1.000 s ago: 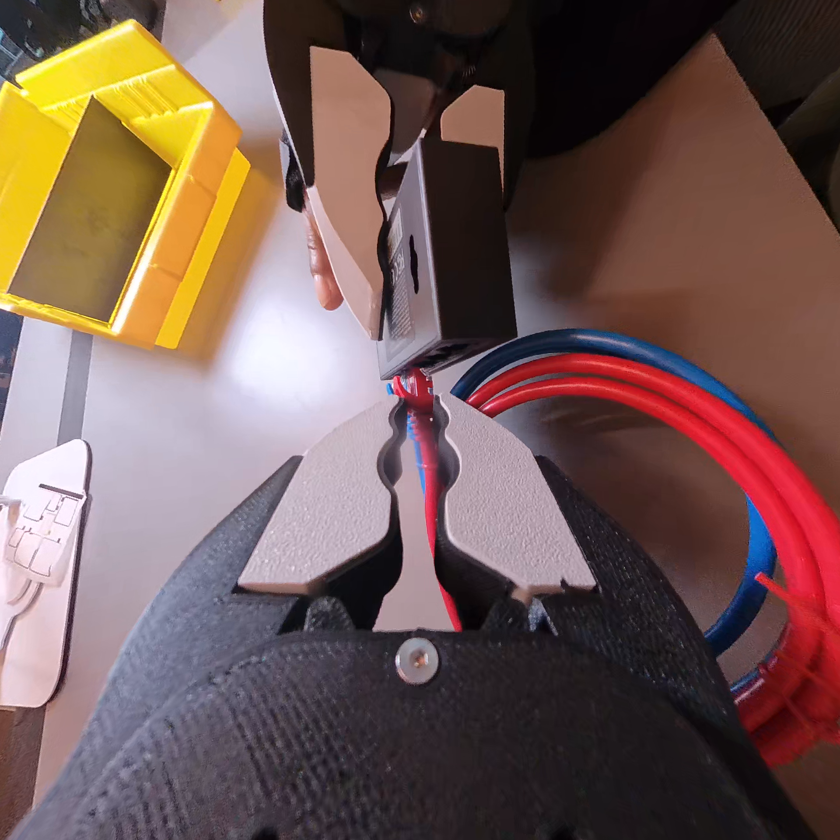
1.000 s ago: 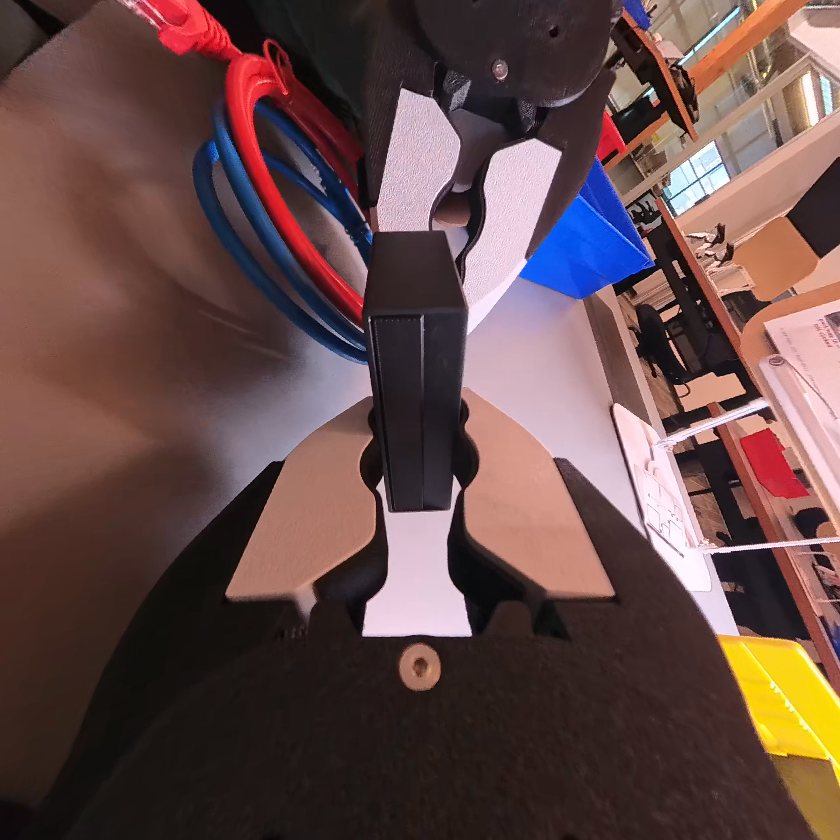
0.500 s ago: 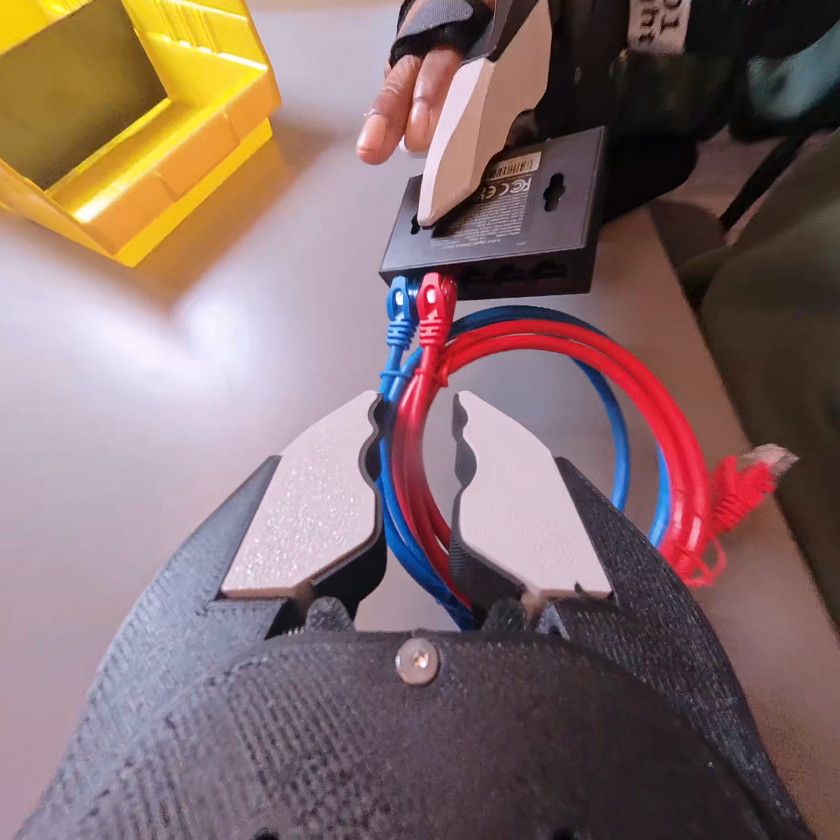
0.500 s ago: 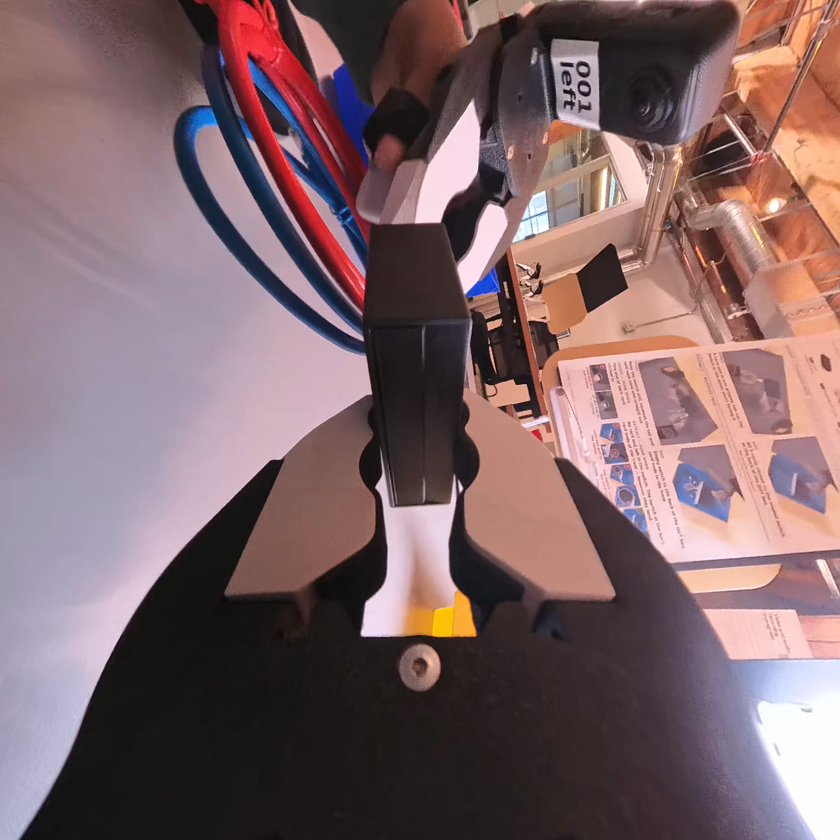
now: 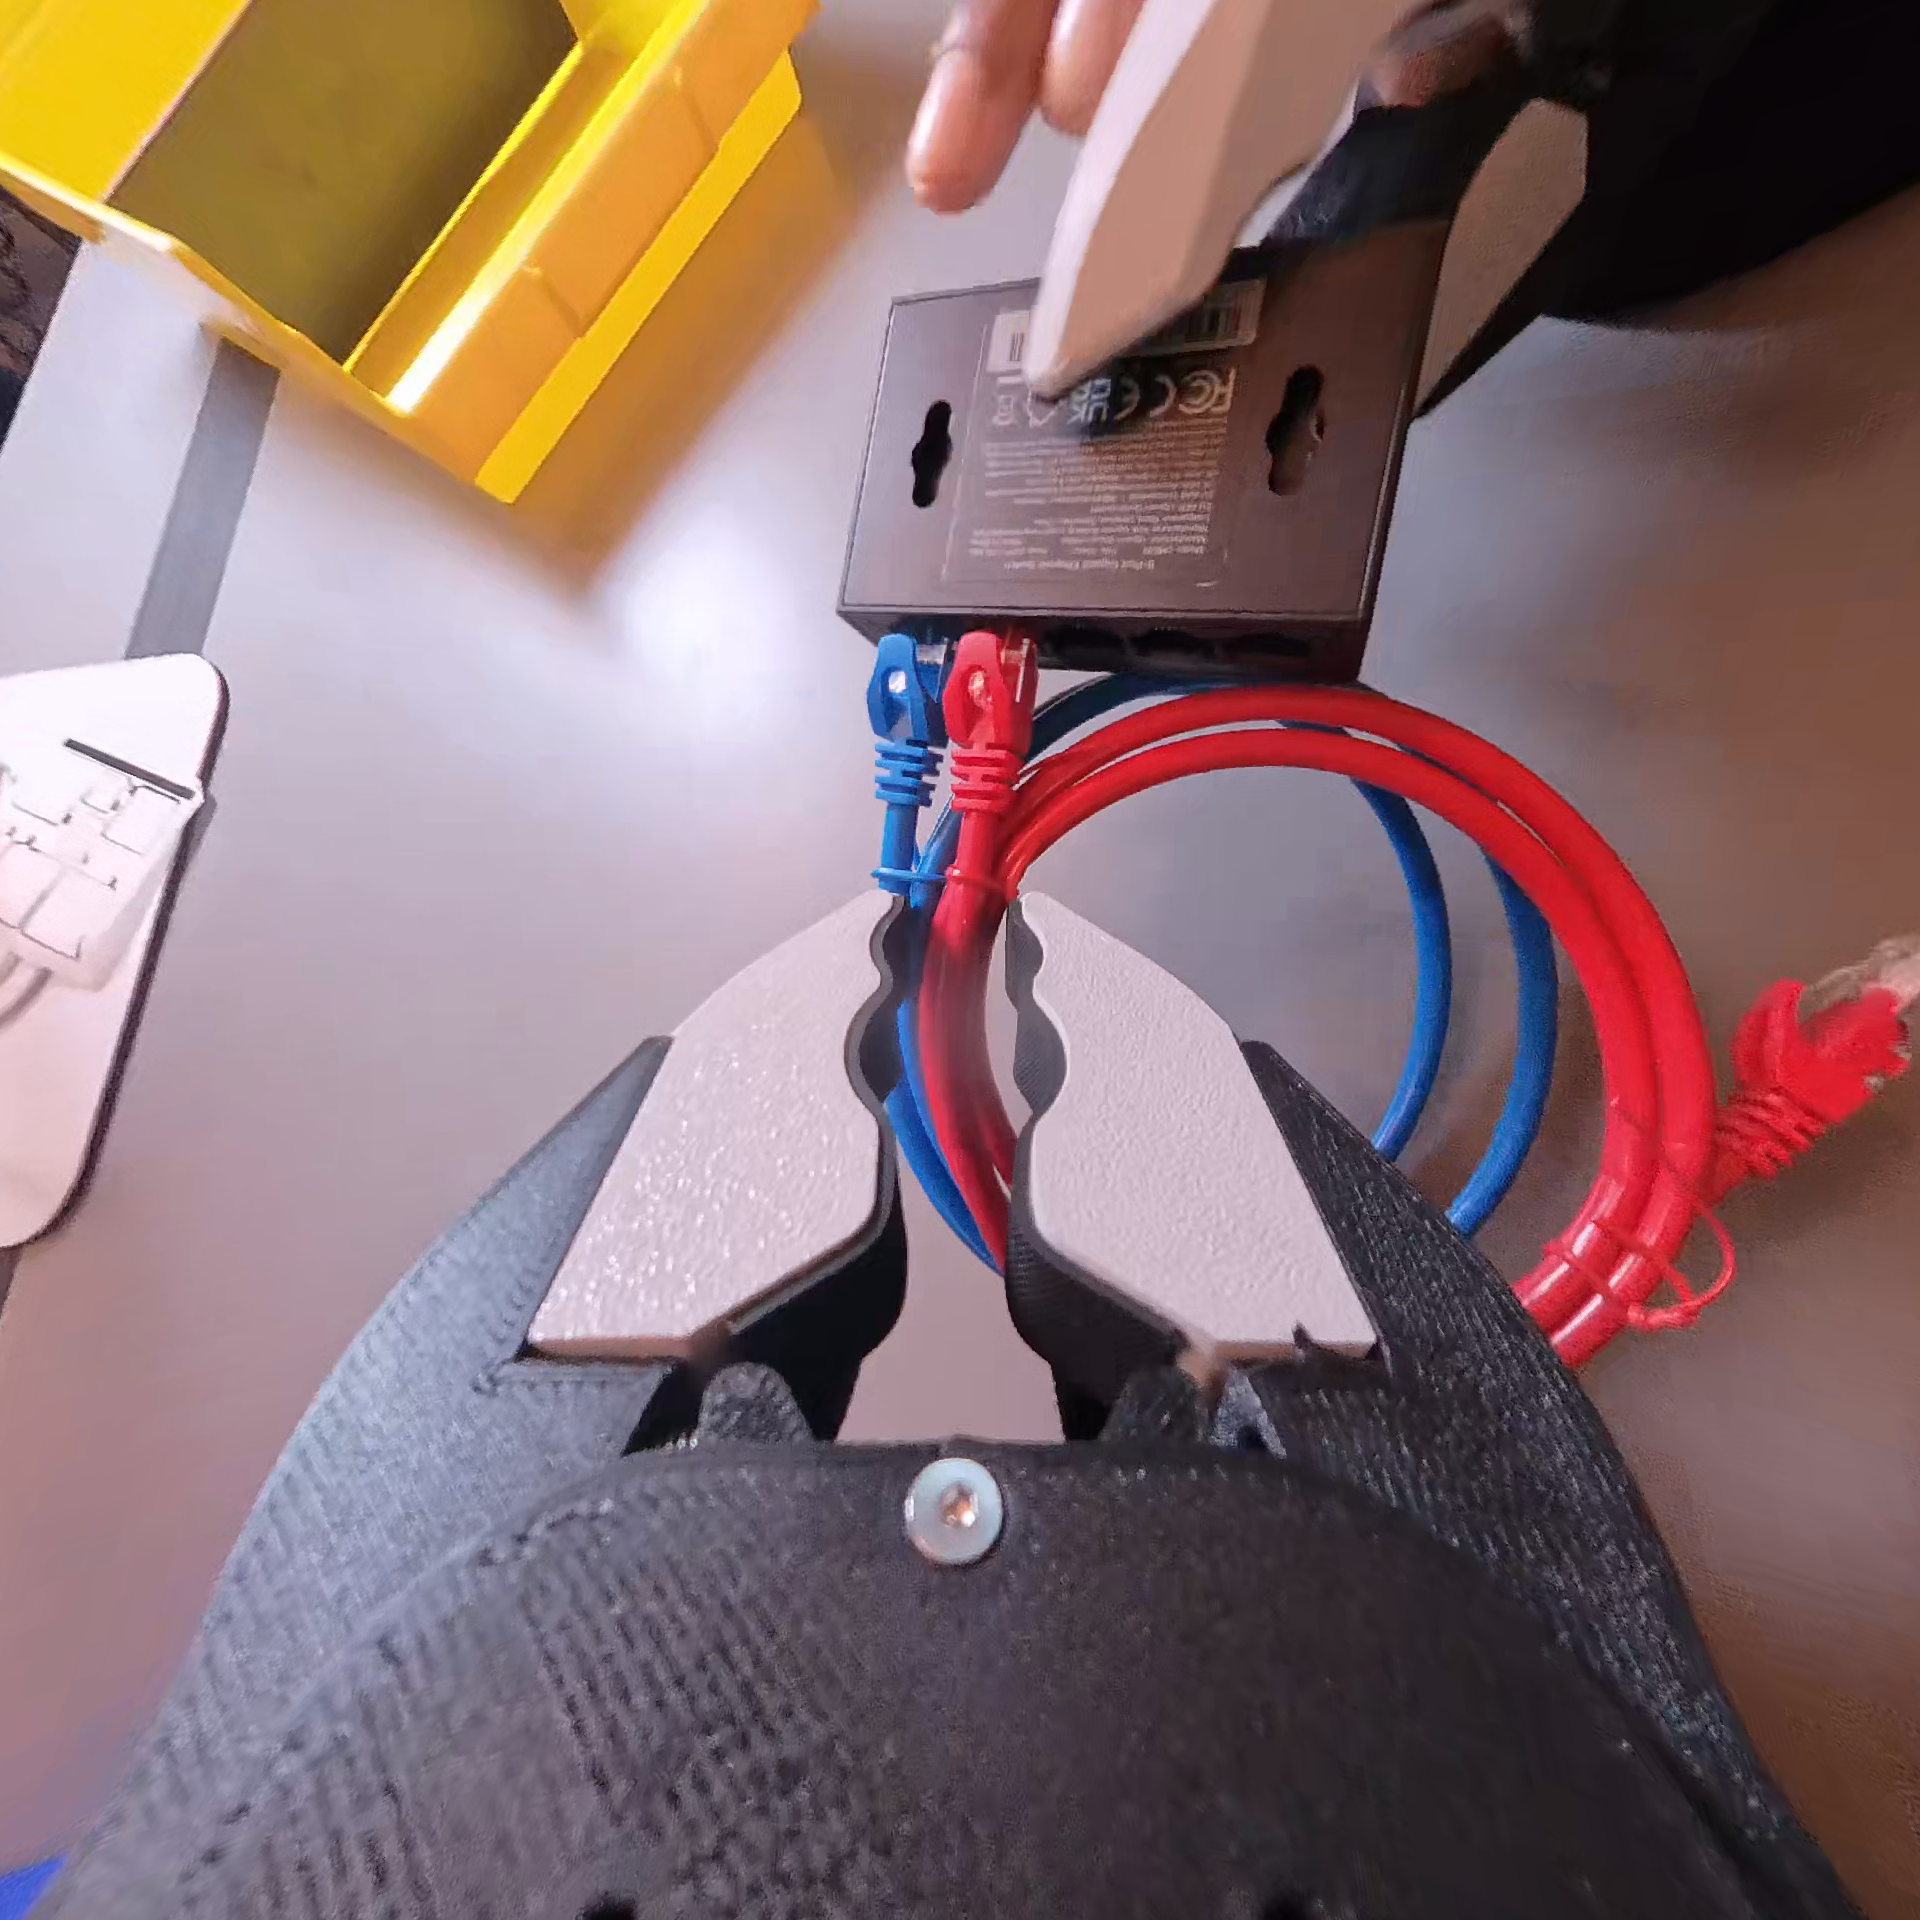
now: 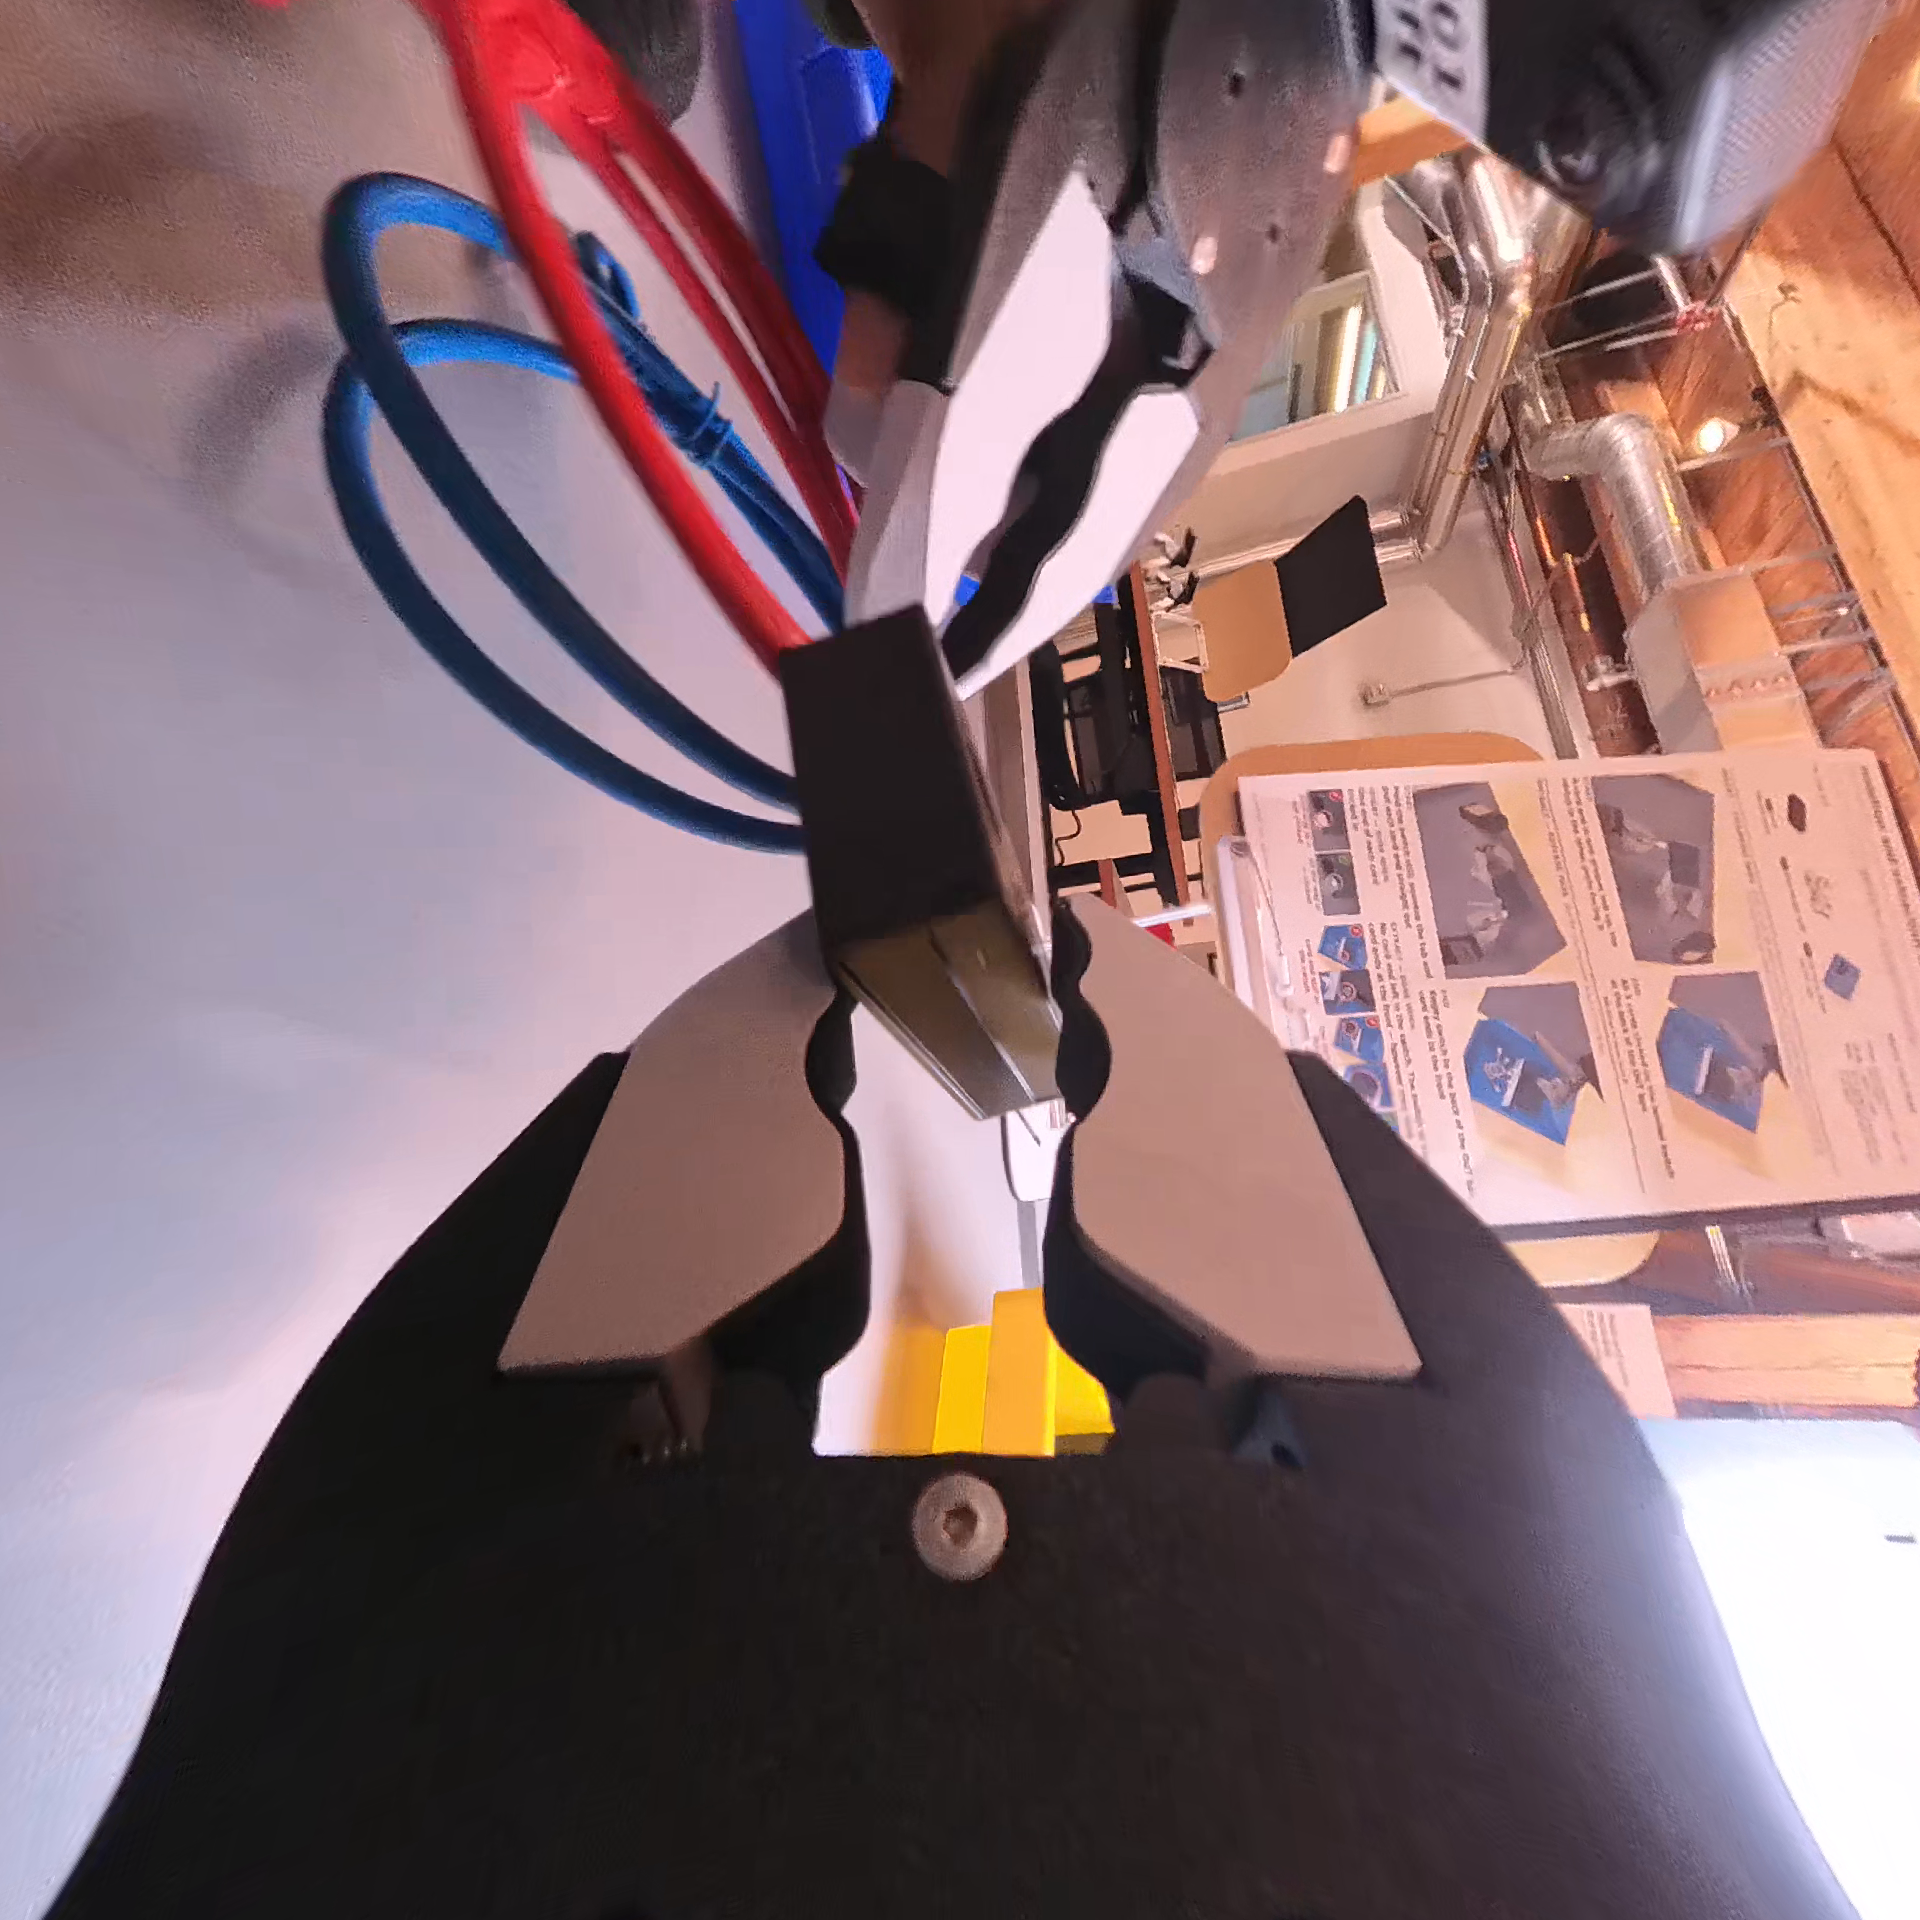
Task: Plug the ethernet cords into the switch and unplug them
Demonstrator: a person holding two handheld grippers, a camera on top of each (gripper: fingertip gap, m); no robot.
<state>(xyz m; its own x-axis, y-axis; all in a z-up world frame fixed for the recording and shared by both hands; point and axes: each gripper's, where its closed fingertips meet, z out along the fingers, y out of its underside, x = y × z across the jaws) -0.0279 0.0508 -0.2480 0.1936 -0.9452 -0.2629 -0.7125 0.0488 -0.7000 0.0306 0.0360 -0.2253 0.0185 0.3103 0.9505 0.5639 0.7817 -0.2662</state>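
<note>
The black switch [image 5: 1122, 520] lies label face up, with a blue plug [image 5: 902, 707] and a red plug [image 5: 987, 707] side by side in its left ports. My left gripper [image 5: 951, 914] is open, and the coiled red cord [image 5: 1558, 883] and blue cord [image 5: 1496, 935] pass loosely between its fingers. The red cord's other plug [image 5: 1829, 1049] lies free at the right. My right gripper [image 6: 945, 956] is open. The tilted end of the switch [image 6: 883, 790] sits between its fingertips. One of its fingers [image 5: 1143, 208] hovers blurred over the label.
A yellow bin [image 5: 416, 208] stands at the back left of the grey table. A white card [image 5: 73, 914] lies at the left edge. In the right wrist view, a blue bin [image 6: 800, 156], an instruction poster [image 6: 1558, 987] and shop furniture stand behind. There is about 7 cm between the tips of the two grippers.
My left gripper let go of the red cord and drew back. The red plug now sits in the switch beside the blue one. The switch turned label up, and my right gripper's fingers widened.
</note>
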